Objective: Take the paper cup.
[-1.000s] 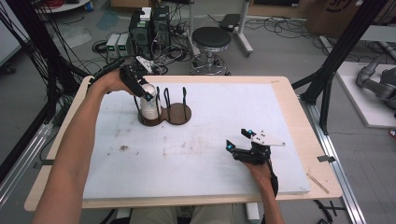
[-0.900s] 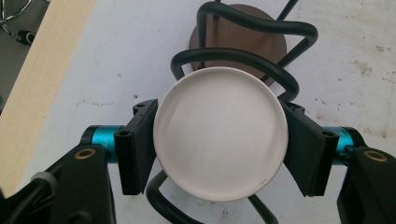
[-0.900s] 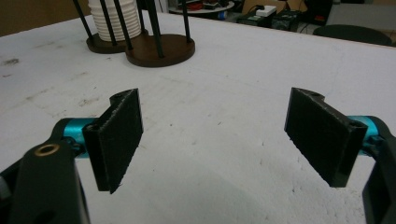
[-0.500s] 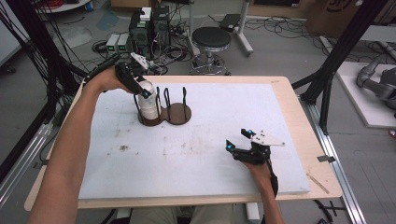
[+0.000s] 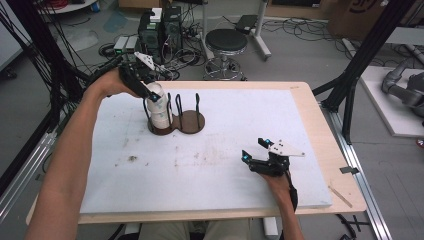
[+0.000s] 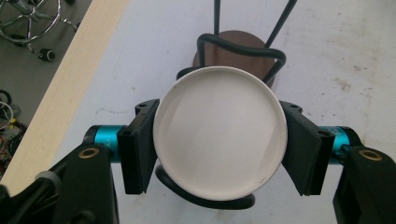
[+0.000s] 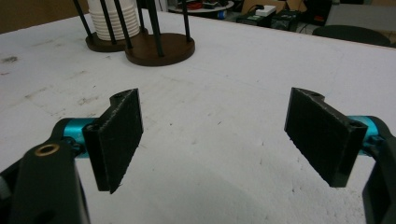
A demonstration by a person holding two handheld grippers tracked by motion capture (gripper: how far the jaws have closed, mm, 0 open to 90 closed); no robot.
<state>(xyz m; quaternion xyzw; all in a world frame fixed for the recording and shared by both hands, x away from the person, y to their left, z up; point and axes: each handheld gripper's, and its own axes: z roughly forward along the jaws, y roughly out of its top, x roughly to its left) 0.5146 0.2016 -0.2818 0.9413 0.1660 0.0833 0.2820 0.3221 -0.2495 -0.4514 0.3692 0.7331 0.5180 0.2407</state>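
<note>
The white paper cup (image 6: 219,133), turned bottom-up on a stack of white ribbed paper cups (image 5: 161,112), stands upright in the left ring of the dark wooden two-ring holder with black wire posts (image 5: 192,120), toward the far left of the white-covered counter (image 5: 240,130). Its long axis runs straight up and down, parallel to the wire posts that fence it, and that is the line your next move has to follow, as I judge it: any pull off to the side would drag the cup against the posts or tip the holder.

Your left tongs (image 6: 219,149) come at it from above and are clamped on the cup, one black pad (image 6: 140,144) pressed to each side of its round bottom; in the left gripper view you look straight down the cup's axis, with the wire loop of the holder showing below the rim. So the cup lies directly under and between these pads, and the way out is up.

Your right tongs (image 5: 256,150) rest low over the near right part of the counter, well apart from the holder, jaws standing wide with nothing between them. In the right gripper view the stack and holder sit far off at the upper left. The left hand is plainly the nearer one and has the job.
</note>
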